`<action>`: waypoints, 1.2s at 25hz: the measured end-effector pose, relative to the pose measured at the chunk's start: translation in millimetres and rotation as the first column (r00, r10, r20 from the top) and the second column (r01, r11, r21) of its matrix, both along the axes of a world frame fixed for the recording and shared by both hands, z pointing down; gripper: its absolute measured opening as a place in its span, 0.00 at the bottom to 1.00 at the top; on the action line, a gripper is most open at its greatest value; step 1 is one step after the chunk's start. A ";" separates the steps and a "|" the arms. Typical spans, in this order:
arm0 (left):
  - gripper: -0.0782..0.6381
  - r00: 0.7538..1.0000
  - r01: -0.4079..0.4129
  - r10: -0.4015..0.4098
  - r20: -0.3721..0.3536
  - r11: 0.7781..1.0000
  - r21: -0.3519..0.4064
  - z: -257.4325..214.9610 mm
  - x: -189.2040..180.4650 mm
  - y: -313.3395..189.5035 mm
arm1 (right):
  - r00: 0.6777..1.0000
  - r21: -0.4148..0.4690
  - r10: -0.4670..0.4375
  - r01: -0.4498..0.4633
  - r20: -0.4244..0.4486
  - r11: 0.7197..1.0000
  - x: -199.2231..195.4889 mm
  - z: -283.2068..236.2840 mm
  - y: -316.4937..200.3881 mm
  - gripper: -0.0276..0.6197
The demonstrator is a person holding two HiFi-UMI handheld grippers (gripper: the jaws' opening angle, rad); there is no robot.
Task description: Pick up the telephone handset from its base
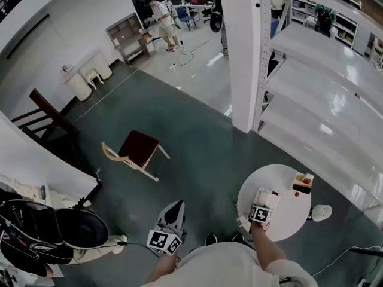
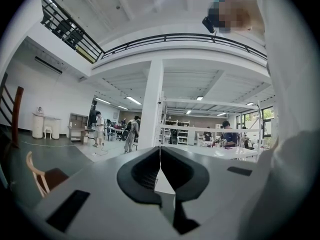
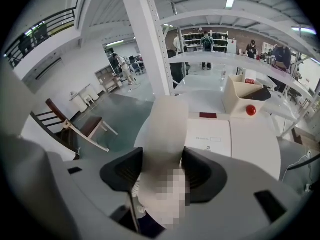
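A white, smooth, elongated handset (image 3: 167,119) is being gripped between the jaws of the right gripper (image 3: 162,156), with its coiled cord (image 3: 136,189) showing beneath them. The flat white base (image 3: 207,139) is lying just ahead, rightward. The jaws of the left gripper (image 2: 160,169) are being pressed together on nothing.

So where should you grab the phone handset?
Across its slim middle, coming from above and squeezing its two long sides: the handset is a long narrow bar that fits between the jaws. The right tool grips it just so.
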State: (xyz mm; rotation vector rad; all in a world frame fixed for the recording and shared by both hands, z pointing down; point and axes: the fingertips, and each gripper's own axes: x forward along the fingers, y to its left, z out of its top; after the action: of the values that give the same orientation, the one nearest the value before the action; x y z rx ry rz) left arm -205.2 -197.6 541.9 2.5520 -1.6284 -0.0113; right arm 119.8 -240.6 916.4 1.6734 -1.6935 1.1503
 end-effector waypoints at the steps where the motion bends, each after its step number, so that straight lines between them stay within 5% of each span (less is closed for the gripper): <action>1: 0.14 1.000 -0.006 0.006 0.000 1.000 0.001 -1.0 1.1 1.5 | 1.000 0.004 0.006 -0.006 -0.013 1.000 3.2 -3.2 3.1 0.42; 14: 0.14 0.993 -0.120 0.120 -0.019 0.993 -0.008 -9.7 28.2 5.0 | 1.000 0.168 -0.009 0.014 -0.029 0.986 2.1 -70.6 28.6 0.42; 30: 0.14 0.965 -0.261 0.260 -0.039 0.965 -0.005 -3.1 63.7 8.7 | 0.997 0.393 -0.066 0.047 0.035 0.918 -1.7 -147.7 70.6 0.42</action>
State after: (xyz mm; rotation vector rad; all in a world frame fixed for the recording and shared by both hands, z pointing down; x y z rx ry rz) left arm -141.5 -188.9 538.8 2.7185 -1.2641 -0.0286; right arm 118.1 -170.1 768.7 1.8211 -2.0967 0.8674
